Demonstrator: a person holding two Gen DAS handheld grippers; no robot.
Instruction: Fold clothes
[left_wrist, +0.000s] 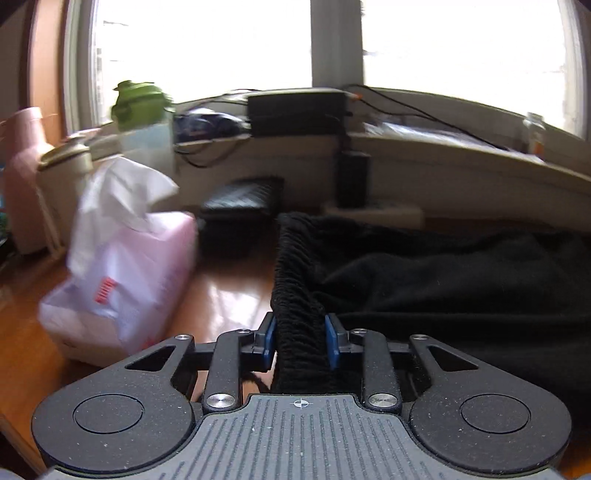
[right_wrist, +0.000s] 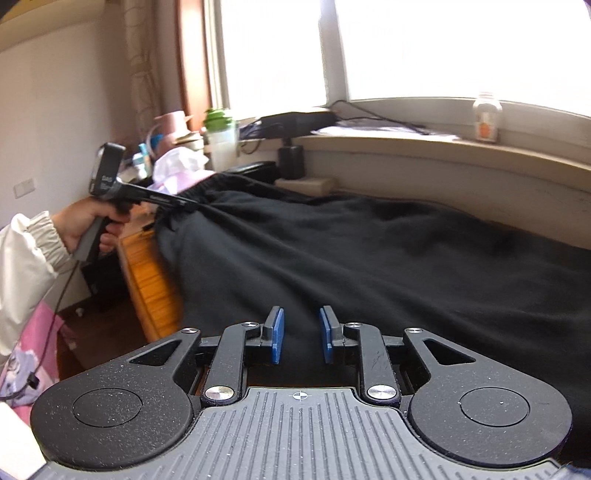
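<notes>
**Waistband in the left tongs, right tongs free above the cloth**

The black trousers (right_wrist: 369, 251) lie spread across the wooden table (right_wrist: 147, 280), filling most of it up to the windowsill, with the ribbed waistband (left_wrist: 295, 280) at the table's left end. The left tongs (left_wrist: 301, 341) are clenched on that waistband: the ribbed strip runs straight between the blue pads, which press it on both sides. From the right-hand camera, the person's hand (right_wrist: 92, 225) holds these tongs at the far left corner, and the cloth pulls into taut creases from there.

The right tongs (right_wrist: 300, 338) are released, with a clear gap between the pads and nothing pinched; only flat black cloth shows beneath them.

To do this step well, I judge the right tongs should take hold of the near edge before the left ones lift, so both ends rise together and the cloth stays flat. The tissue pack (left_wrist: 125, 280) sits just beside the waistband and could be knocked aside by a wide swing.
</notes>
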